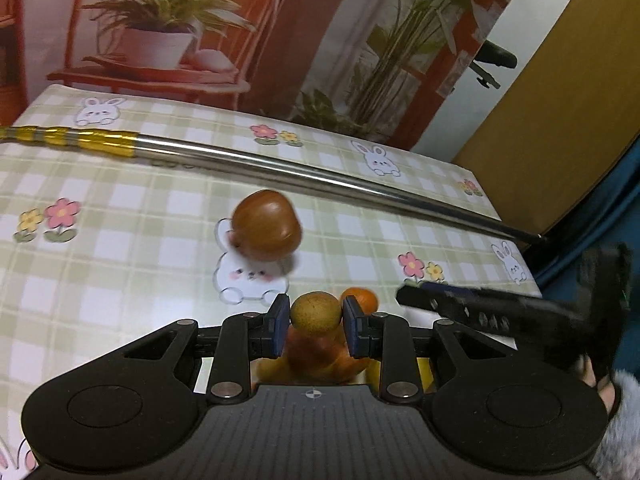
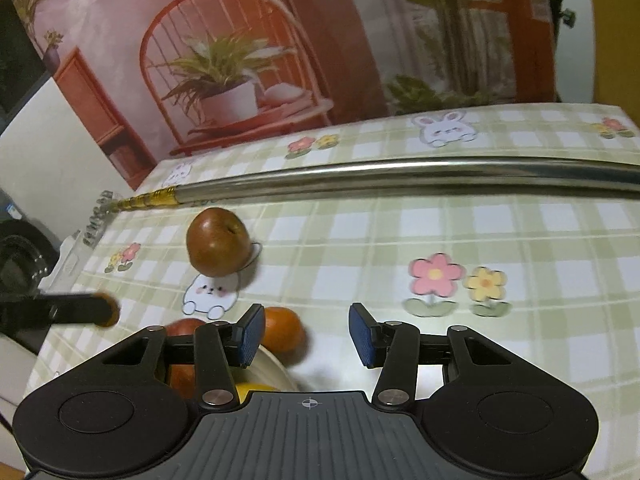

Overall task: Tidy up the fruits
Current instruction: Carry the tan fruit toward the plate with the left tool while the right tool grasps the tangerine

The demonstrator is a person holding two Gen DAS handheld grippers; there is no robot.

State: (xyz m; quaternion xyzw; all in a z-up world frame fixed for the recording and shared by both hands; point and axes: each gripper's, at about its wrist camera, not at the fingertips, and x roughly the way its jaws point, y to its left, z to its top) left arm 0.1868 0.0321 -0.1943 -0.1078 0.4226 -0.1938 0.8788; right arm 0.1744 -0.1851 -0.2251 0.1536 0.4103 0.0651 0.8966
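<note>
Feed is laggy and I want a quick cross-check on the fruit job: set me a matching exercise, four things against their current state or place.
Things:
1. left tongs
2. right tongs
3. brown apple
4. metal pole

States or places:
A. lying across the far part of the tablecloth
B. open, nothing between the pads
C. alone on the cloth, over a rabbit print
D. shut on the small yellow-green fruit

Pairs: 1-D, 2-B, 3-C, 4-A
</note>
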